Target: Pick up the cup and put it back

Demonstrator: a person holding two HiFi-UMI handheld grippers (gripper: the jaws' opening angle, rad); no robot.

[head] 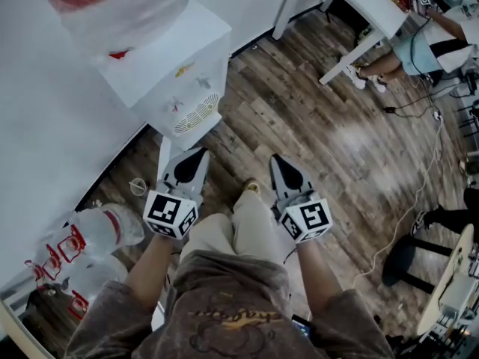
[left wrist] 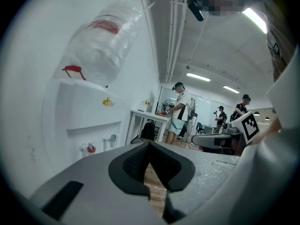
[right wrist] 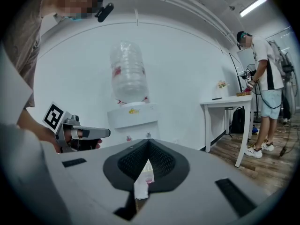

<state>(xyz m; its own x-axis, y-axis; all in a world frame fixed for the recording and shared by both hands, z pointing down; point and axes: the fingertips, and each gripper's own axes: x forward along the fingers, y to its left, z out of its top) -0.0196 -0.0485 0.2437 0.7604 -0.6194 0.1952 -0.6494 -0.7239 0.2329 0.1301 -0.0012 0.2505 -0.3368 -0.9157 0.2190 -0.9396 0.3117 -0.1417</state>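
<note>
The cup cannot be picked out with certainty in any view. The nearest candidates are a pale sliver with a pink mark point(right wrist: 142, 184), seen low in the gap under the right gripper's point(head: 276, 158) tips, and a small clear ring point(head: 137, 186) on the wood floor point(head: 337, 140) by the wall; neither can be identified. The right gripper's dark fingers point(right wrist: 131, 162) meet at their tips and appear to pinch nothing. The left gripper point(head: 203, 150) is likewise closed, its fingers point(left wrist: 133, 165) touching at the tips, with only floorboards showing through the slit below them. Both grippers are held side by side, a little apart, in front of the person's knees, and both point toward a white water dispenser point(head: 179, 73) against the wall. The dispenser carries an upturned clear bottle point(head: 127, 2) with a red label, and two small taps sit on its front above a round grille. Spare clear bottles point(head: 97, 230) with red markings lie on the floor at the person's left, close to the wall. Farther off, to the right of the dispenser, a white bench point(head: 359, 6) stands along the wall, and another person point(right wrist: 262, 64) stands beside it. A pale cable point(head: 419, 193) trails across the floorboards at the right.
</note>
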